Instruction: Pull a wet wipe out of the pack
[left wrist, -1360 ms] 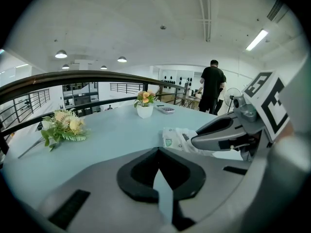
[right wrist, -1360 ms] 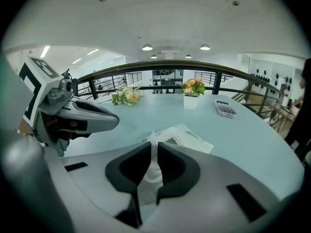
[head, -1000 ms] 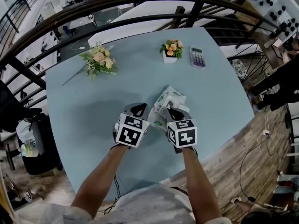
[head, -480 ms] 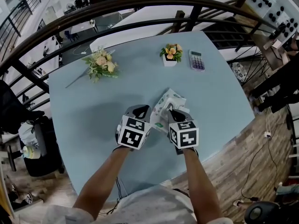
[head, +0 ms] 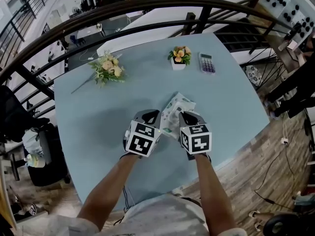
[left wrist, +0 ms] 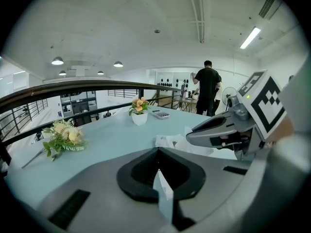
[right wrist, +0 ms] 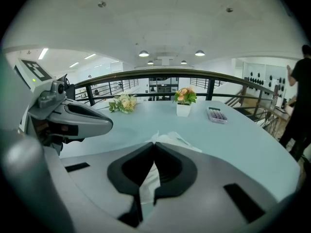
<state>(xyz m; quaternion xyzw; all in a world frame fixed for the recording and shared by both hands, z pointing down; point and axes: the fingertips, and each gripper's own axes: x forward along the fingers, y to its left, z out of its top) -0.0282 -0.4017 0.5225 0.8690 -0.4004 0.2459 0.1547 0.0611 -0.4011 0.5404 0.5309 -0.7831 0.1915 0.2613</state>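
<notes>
the pack (head: 176, 109) lies on the pale blue bench (head: 88, 112), a little in from the middle of its near edge, with one end pointing toward the far right corner. both grippers sit at its near end, close beside each other.

the right gripper (right wrist: 154, 147) has its jaws pressed together on a fold of white sheet, which looks like the wet wipe (right wrist: 147, 183) coming from the pack just beyond the tips. the left gripper (left wrist: 158, 154) also has its jaws together, on a thin pale strip. this seems to be the edge of the pack's wrapper, though that view does not show it clearly.

the main risk is the left hold. the strip is thin and slick, so if it slides out, the whole light pack will likely lift or drag toward the near edge with the wipe and nothing will come free. the right pinch covers only a narrow bit of damp sheet, so a sharp tug could tear it or let it slip out. a steep pull could also draw the next wipe out behind it. the two grippers are so close that their bodies may knock together as they part.

the bouquet (head: 109, 68), flower pot (head: 180, 55) and calculator (head: 207, 62) stand well apart near the far edge, out of harm's way.
</notes>
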